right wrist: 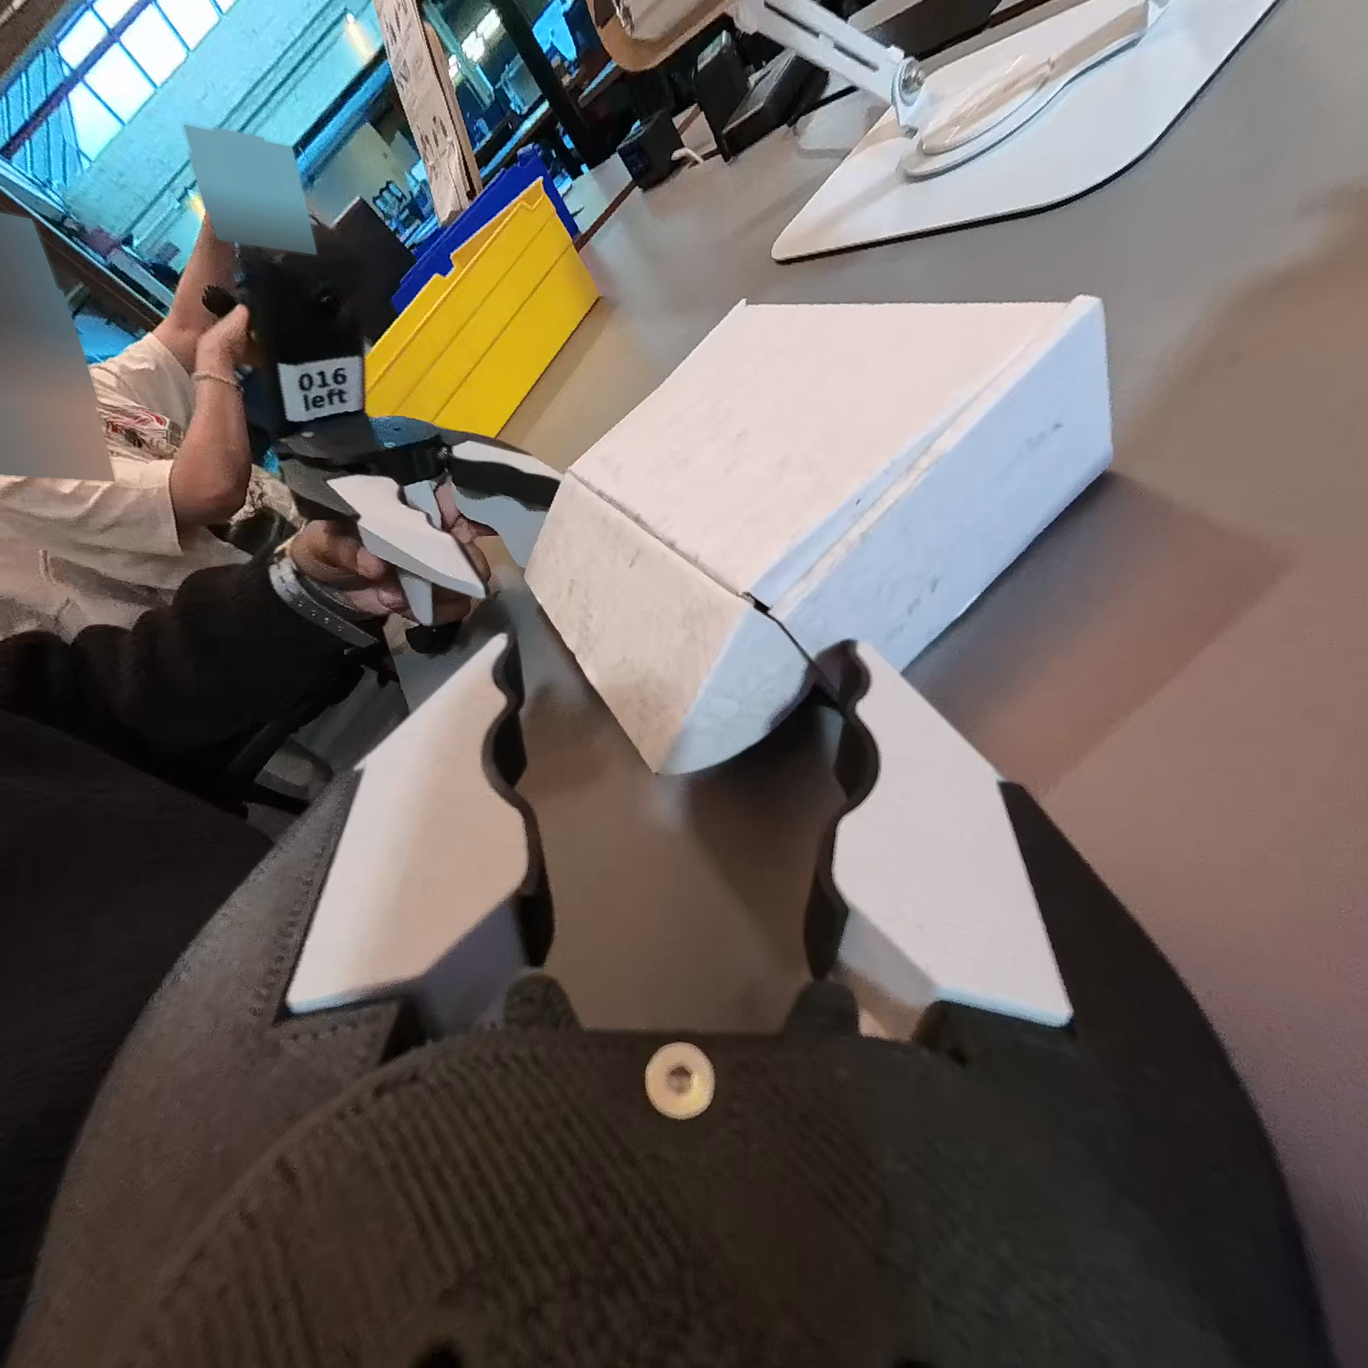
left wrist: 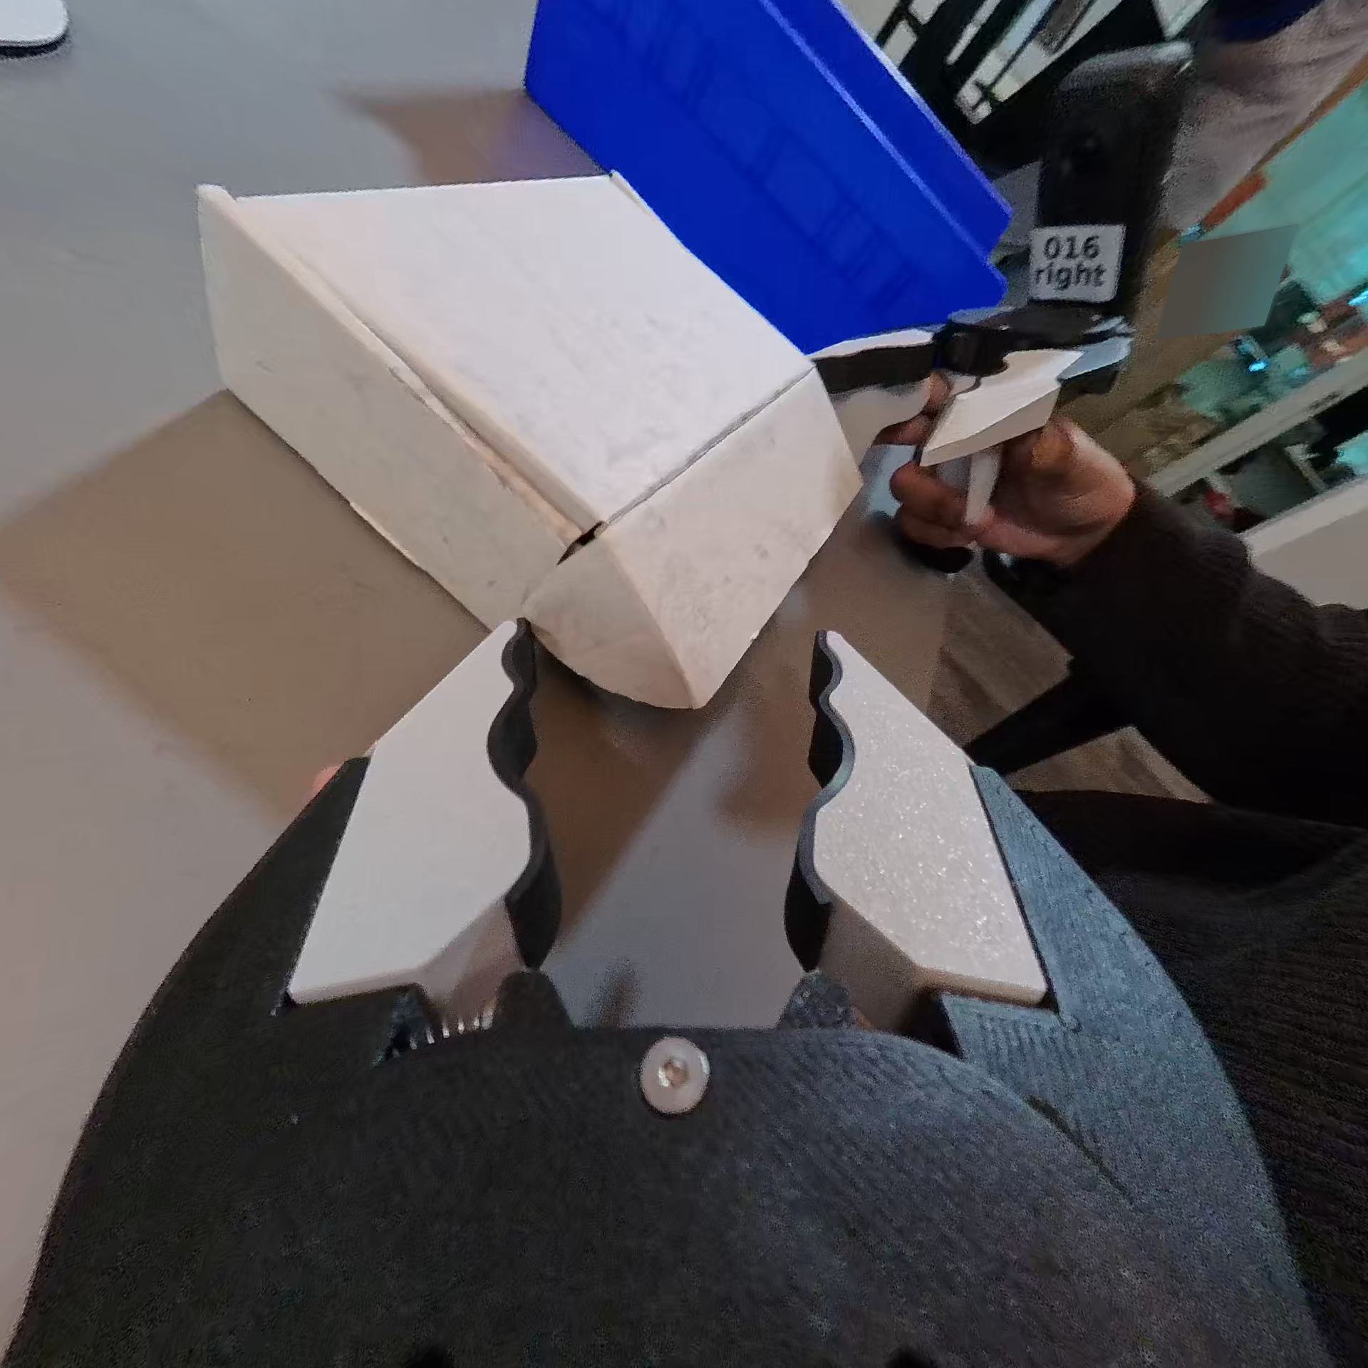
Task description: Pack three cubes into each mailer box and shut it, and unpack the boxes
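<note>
Shut mailer box [left wrist: 533, 385] (contents hidden)

Grey tabletop [right wrist: 1184, 666], bright high windows [right wrist: 111, 59] and distant desks [right wrist: 592, 81] behind.

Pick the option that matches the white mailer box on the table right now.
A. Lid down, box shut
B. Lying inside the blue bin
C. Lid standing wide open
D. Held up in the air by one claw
A: the white mailer box lies on the table with its lid folded flat, both claws open at its near corners.
</note>
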Available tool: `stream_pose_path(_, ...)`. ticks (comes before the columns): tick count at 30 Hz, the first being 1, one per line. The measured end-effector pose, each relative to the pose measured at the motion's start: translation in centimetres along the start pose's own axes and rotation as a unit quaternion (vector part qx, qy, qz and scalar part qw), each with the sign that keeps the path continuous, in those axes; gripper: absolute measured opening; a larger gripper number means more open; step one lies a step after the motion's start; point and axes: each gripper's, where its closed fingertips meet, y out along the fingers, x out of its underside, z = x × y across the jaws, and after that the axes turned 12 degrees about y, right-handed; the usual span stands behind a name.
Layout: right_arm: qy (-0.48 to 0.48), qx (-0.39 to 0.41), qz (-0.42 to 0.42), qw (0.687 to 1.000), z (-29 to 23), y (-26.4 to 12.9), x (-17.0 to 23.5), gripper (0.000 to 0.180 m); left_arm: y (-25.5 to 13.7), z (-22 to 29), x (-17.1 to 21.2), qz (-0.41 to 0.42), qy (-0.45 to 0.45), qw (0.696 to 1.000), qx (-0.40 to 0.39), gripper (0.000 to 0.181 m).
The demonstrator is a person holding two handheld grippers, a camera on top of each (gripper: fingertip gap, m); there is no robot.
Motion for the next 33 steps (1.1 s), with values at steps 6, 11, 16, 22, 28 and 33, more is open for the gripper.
stream_pose_path(6,-0.034,0.033,-0.021,0.999,0.3,-0.2,0.9,0.063,0.1,-0.2,0.5,-0.005,0.038,0.998,-0.058,0.07)
stream_pose_path(11,-0.073,0.056,-0.033,0.995,-0.1,-0.4,1.6,0.054,0.2,-0.3,0.4,0.006,0.023,0.998,-0.06,0.069)
stream_pose_path(16,-0.085,0.064,-0.038,0.994,-0.2,-0.1,1.8,0.05,0.1,-0.3,0.4,0.013,0.017,0.997,-0.074,0.068)
stream_pose_path(22,-0.069,0.077,-0.023,0.994,0.5,-0.6,1.2,0.039,0.1,0.1,0.3,0.018,0.009,0.996,-0.092,0.054)
stream_pose_path(28,-0.059,0.084,-0.018,0.995,1.0,-1.1,1.0,0.038,0.8,1.0,0.7,0.013,0.006,0.993,-0.116,0.051)
stream_pose_path(33,-0.06,0.088,-0.014,0.994,1.2,-1.1,0.8,0.039,0.7,1.3,0.7,0.021,0.012,0.992,-0.124,0.047)
